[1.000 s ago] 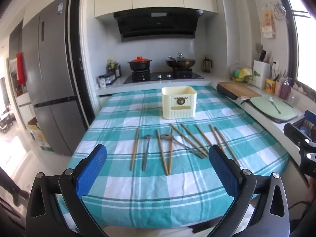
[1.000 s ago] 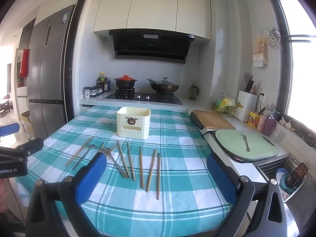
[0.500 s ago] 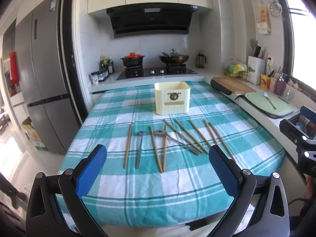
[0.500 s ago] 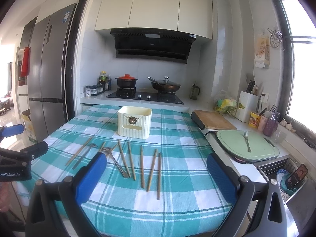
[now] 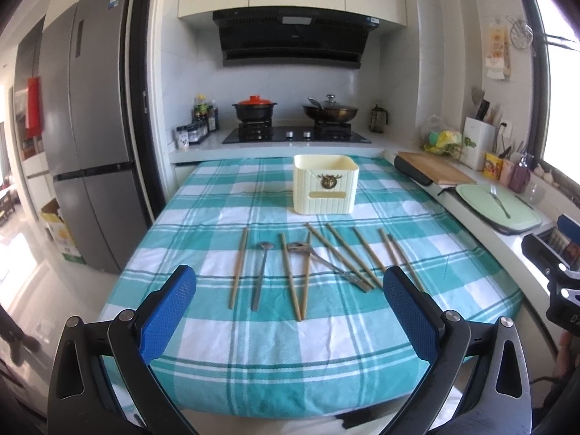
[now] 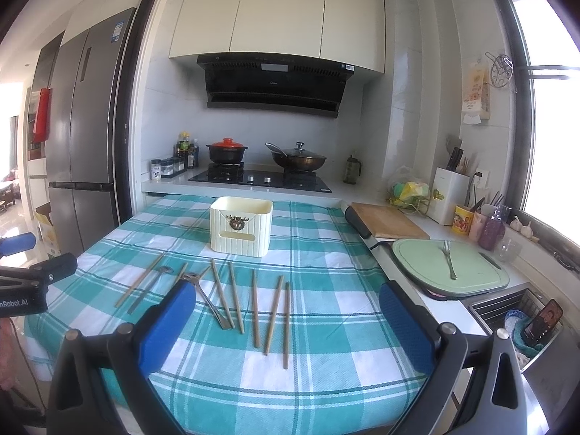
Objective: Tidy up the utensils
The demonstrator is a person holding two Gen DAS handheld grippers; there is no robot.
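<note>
The cream plastic box with ribbed sides and a small deer badge [image 5: 325, 189] stands on the surface with the teal and white checked cloth [image 5: 275, 355], and I cannot tell what is inside it from here. In front of the box, the long brown wooden chopsticks [image 5: 237, 267] and two thin metal spoons [image 5: 261, 275] lie flat on the cloth in a loose row, some crossing each other. The left tool [image 5: 290, 311] and the right tool [image 6: 286, 330] both have their blue pads spread wide with nothing between them, above the near edge of the cloth.
</note>
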